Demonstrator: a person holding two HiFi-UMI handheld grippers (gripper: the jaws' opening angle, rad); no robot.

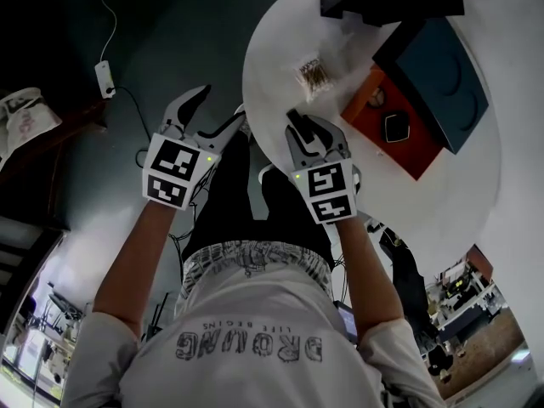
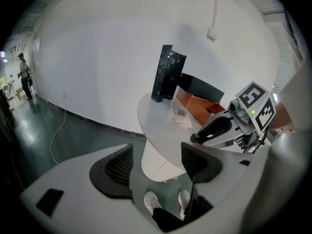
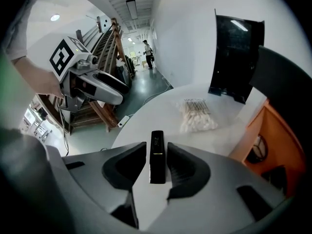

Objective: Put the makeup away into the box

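A black lipstick tube (image 3: 157, 157) lies near the rim of the round white table (image 1: 272, 41). My right gripper (image 3: 157, 161) is lowered over the tube, one jaw on each side. The pads sit very close to it, and a thin sliver of gap still shows. In the head view the right gripper (image 1: 311, 133) is at the table's near edge. My left gripper (image 1: 214, 110) hangs off the table to the left, open and empty, over the dark floor. An open orange box (image 1: 408, 155) with a teal lid (image 1: 446, 79) stands further in and holds a black compact (image 1: 397, 127).
A clear bag of cotton swabs (image 1: 311, 75) lies between the tube and the box. A tall black stand (image 3: 236, 57) rises at the table's far side. Below the left gripper (image 2: 156, 167) are the person's shoes and the table's white pedestal (image 2: 158, 165).
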